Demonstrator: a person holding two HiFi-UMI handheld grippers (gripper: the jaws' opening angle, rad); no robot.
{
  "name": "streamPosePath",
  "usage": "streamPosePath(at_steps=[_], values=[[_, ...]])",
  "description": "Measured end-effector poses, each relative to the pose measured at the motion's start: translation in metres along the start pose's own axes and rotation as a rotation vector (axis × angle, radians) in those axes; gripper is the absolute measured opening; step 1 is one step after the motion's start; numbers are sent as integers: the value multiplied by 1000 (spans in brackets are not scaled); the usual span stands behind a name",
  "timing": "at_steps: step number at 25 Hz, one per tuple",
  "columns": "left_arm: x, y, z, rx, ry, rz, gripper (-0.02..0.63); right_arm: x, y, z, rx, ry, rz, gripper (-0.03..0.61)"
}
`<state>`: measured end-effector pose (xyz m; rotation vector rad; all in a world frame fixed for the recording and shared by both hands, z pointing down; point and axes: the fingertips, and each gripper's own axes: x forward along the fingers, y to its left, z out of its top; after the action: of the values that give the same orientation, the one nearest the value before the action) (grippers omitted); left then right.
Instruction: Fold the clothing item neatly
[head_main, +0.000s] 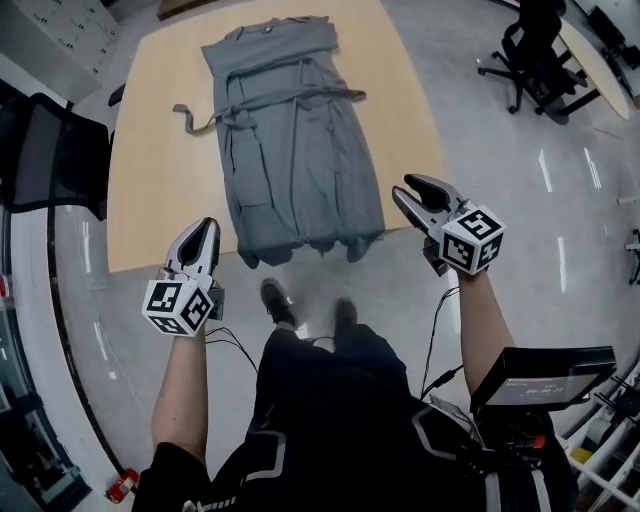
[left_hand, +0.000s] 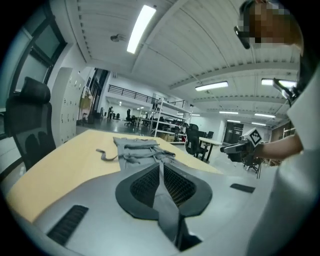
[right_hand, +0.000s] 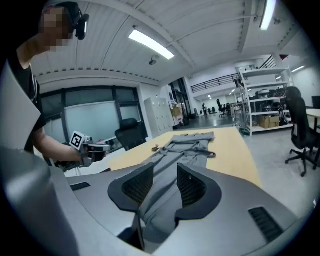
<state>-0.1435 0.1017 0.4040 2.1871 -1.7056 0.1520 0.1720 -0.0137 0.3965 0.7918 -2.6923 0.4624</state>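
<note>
Where I stand at the table's near edge, I list:

- Left gripper (head_main: 207, 228): jaws pressed together, nothing in them, left of the hem.
- Right gripper (head_main: 403, 189): jaws partly apart, empty, just right of the hem's corner.
- Grey garment (head_main: 300, 150): flat, lengthwise on the wooden table (head_main: 150, 200), hem drooping over the near edge, belt (head_main: 320, 96) tail trailing left.
- Black office chair (head_main: 530, 60): far right, on the floor.
</note>
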Motion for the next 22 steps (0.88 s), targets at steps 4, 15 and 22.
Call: streamPosePath(at_steps=[4, 15, 22], values=[[-11, -11, -78, -25, 117, 24, 3, -7, 8, -73, 35, 88, 89, 129], [13, 8, -235, -95, 324, -113, 307, 6, 8, -242, 212, 278, 98, 227], [50, 13, -263, 21, 306, -255, 342, 47, -13, -248, 230, 137, 104, 250]])
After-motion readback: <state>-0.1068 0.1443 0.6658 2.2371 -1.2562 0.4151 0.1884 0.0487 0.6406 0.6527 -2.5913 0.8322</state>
